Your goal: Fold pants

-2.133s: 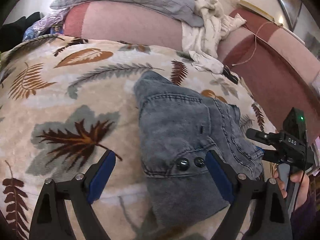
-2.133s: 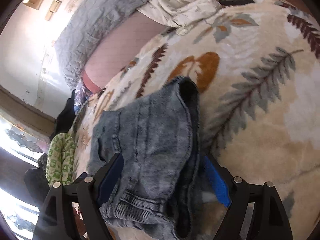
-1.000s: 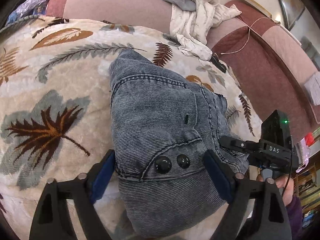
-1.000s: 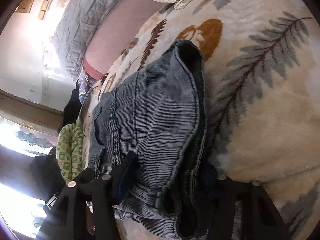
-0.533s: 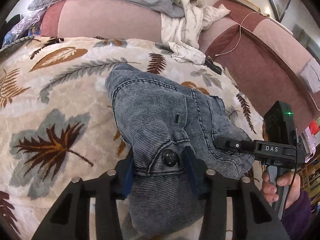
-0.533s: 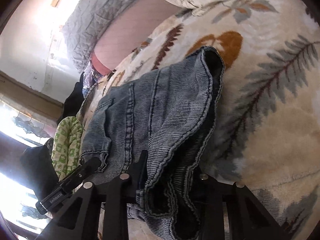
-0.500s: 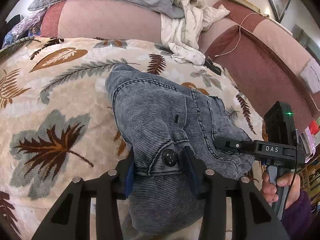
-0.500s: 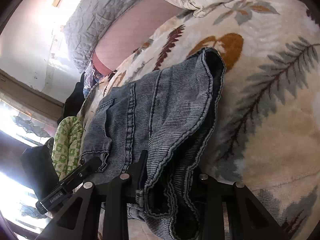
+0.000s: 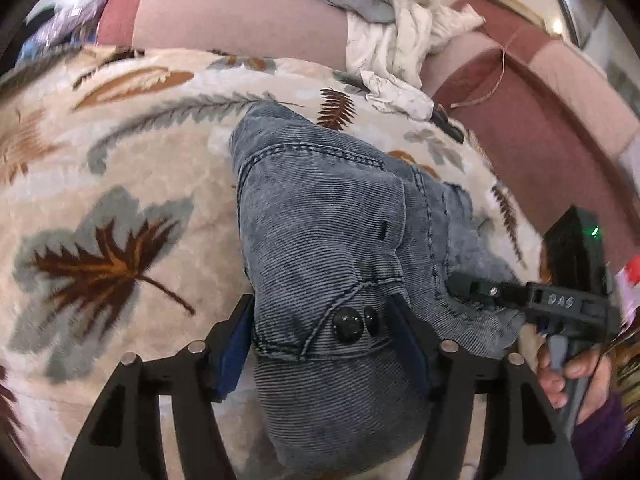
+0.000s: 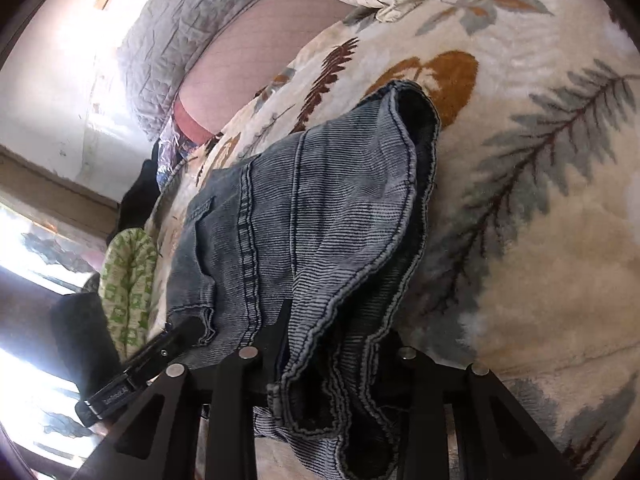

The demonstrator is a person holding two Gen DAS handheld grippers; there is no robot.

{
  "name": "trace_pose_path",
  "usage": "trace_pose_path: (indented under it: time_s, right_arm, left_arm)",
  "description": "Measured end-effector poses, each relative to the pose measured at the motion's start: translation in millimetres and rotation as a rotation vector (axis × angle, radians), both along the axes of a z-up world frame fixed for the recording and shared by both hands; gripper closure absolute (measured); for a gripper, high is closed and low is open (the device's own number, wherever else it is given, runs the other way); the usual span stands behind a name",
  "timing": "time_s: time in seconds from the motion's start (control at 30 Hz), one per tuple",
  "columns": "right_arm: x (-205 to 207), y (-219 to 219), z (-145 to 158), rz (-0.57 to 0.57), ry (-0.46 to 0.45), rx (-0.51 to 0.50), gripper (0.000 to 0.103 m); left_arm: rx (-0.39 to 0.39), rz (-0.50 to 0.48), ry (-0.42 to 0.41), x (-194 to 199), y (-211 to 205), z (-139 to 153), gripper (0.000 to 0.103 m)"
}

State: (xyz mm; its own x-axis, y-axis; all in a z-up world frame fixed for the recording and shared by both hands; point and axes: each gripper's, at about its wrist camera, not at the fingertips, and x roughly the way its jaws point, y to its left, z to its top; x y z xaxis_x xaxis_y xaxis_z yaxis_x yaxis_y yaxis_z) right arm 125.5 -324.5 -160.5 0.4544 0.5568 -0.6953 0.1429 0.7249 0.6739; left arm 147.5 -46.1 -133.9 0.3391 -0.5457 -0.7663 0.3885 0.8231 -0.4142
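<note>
Pants: blue-grey corduroy-denim pants [image 9: 320, 240] bunched on leaf-patterned cream fleece blanket [image 9: 120, 184].
Left tongs [image 9: 320, 332]: partly closed around waistband by two black buttons [image 9: 354, 322].
Right tongs [image 10: 332, 344]: clamped on folded hem edge.

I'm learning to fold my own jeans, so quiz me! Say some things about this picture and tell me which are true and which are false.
1. The jeans lie on a blanket with leaf patterns. True.
2. The jeans are bright red. False: they are blue-grey denim.
3. Two dark buttons sit between the fingers of the left gripper. True.
4. The right gripper is open with nothing in it. False: it is closed on a bunched edge of the jeans.
5. A green light glows on the right gripper's black box. True.
</note>
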Motion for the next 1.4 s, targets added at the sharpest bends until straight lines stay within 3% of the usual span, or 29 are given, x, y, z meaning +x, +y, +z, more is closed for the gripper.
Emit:
trace_pose_path:
  time_s: [0.2,0.3,0.57,0.9,1.1,1.4]
  right_arm:
    - [-0.8,4.1,10.1,0.0,-0.048,-0.026,0.071]
    - [-1.9,6.8,19.9,0.005,-0.093,-0.054,0.072]
    - [-2.8,24.7,43.2,0.032,-0.192,-0.117,0.072]
    - [-3.1,63.8,82.3,0.065,-0.35,-0.111,0.072]
    - [-1.5,98.4,98.0,0.106,-0.412,-0.091,0.072]
    - [4.6,145.2,77.9,0.17,-0.356,-0.147,0.072]
  left_arm:
    - [-0.007,-0.023,-0.065,-7.8,-3.6,12.7,0.062]
    - [-0.018,-0.015,-0.077,-7.6,-2.3,18.2,0.067]
    - [0.004,0.009,-0.16,-12.9,4.8,43.4,0.068]
    - [0.02,0.112,-0.277,-25.8,45.6,84.8,0.069]
    - [0.079,0.177,-0.358,-40.3,73.4,96.7,0.068]
    - [0.133,0.218,-0.277,-29.7,101.4,69.2,0.068]
